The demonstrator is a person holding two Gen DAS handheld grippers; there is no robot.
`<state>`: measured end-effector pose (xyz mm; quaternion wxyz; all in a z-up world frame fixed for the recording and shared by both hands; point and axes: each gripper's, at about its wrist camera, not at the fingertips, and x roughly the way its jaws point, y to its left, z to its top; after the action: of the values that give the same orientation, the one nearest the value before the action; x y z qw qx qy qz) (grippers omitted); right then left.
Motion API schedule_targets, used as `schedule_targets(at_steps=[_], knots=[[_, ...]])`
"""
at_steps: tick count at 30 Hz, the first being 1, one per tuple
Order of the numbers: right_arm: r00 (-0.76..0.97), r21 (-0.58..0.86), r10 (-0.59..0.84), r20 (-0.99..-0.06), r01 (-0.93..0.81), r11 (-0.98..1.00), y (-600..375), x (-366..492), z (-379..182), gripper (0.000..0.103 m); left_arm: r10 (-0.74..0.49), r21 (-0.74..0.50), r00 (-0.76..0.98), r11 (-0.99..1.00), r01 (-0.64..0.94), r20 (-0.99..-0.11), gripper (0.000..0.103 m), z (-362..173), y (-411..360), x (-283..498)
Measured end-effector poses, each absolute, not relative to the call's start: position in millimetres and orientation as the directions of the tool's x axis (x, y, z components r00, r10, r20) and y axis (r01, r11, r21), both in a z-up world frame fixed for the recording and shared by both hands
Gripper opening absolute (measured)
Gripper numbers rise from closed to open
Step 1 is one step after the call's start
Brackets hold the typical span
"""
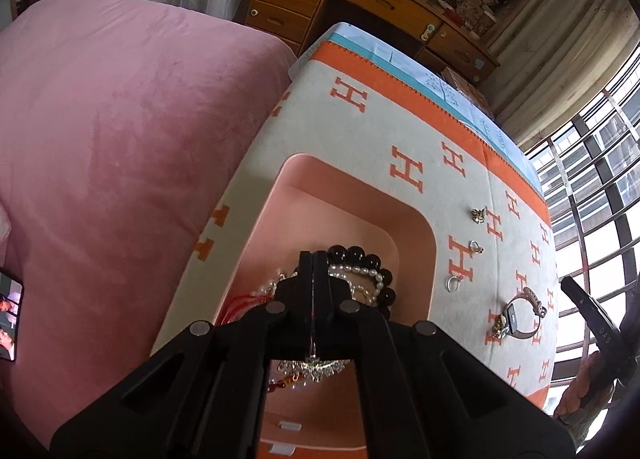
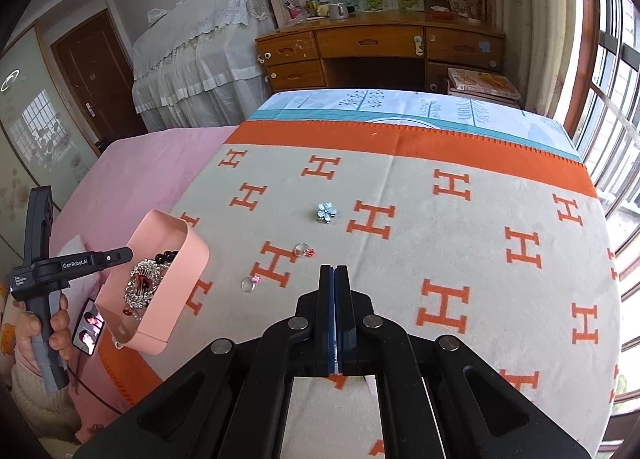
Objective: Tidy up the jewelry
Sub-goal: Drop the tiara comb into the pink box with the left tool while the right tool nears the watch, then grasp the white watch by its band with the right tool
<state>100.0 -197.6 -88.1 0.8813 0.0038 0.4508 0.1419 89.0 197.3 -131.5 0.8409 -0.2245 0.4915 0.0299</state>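
A pink open box (image 1: 416, 227) stands on the H-patterned blanket and holds a black bead bracelet (image 1: 360, 253), a pearl bracelet (image 1: 362, 273) and a red cord. My left gripper (image 1: 313, 259) hangs over the box, shut on a thin chain with a rhinestone piece (image 1: 314, 367) dangling under it. The right wrist view shows the box (image 2: 192, 255) with a rhinestone brooch (image 2: 142, 285) inside. My right gripper (image 2: 333, 269) is shut and empty above the blanket. A blue flower brooch (image 2: 327, 212) and two rings (image 2: 304, 250) (image 2: 250, 283) lie ahead of it.
A watch (image 1: 524, 315), two rings (image 1: 475, 246) (image 1: 453, 283) and a gold charm (image 1: 478, 214) lie on the blanket (image 1: 360, 131) right of the box. A pink bed (image 1: 120, 139) is left, a phone (image 2: 89, 327) beside the box. A wooden desk (image 2: 380, 51) stands behind.
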Motion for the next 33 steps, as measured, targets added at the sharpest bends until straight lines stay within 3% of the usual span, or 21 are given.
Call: schedule_targets(at_steps=[3,5,7,9,12,15,16,23,27,33], knots=[[0.521,0.147,0.264,-0.812,-0.256,0.955,-205.7,96.9,-93.4,0.001,-0.162,-0.335,0.514,0.905,-0.263,-0.842,0.000,-133.8,191.5,97.6],[0.502,0.143,0.259,-0.825,-0.259,0.955,-208.5,94.5,-98.7,0.007,-0.157,-0.318,0.511,0.916,-0.245,-0.845,0.000,-134.8,183.5,99.5],[0.493,0.130,0.243,-0.836,-0.252,0.959,-212.1,92.6,-105.2,0.034,-0.149,-0.294,0.499,0.928,-0.227,-0.854,0.000,-136.5,174.8,98.9],[0.497,0.111,0.220,-0.839,-0.241,0.964,-216.3,90.4,-111.1,0.044,-0.159,-0.289,0.478,0.934,-0.211,-0.864,0.003,-139.6,168.5,97.6],[0.477,0.132,0.232,-0.848,-0.233,0.964,-222.5,91.2,-118.7,0.044,-0.177,-0.304,0.474,0.930,-0.206,-0.862,0.019,-141.6,164.9,91.3],[0.451,0.157,0.257,-0.855,-0.247,0.956,-223.4,91.6,-126.1,0.044,-0.175,-0.315,0.489,0.923,-0.221,-0.855,0.050,-138.6,164.2,81.3],[0.442,0.161,0.264,-0.857,-0.257,0.953,-221.9,91.5,-128.6,0.044,-0.175,-0.322,0.497,0.920,-0.226,-0.850,0.054,-137.3,164.9,77.5],[0.376,0.226,0.328,-0.867,-0.291,0.930,-215.4,90.0,-145.2,0.043,-0.197,-0.349,0.505,0.909,-0.226,-0.840,0.054,-131.8,168.5,65.7],[0.358,0.241,0.335,-0.871,-0.282,0.929,-213.3,89.7,-152.2,0.014,-0.198,-0.350,0.510,0.910,-0.222,-0.837,0.054,-129.9,166.3,62.5],[0.413,0.198,0.307,-0.857,-0.286,0.938,-197.0,86.9,-141.1,0.013,-0.161,-0.322,0.538,0.921,-0.220,-0.828,0.054,-128.1,160.5,55.3]])
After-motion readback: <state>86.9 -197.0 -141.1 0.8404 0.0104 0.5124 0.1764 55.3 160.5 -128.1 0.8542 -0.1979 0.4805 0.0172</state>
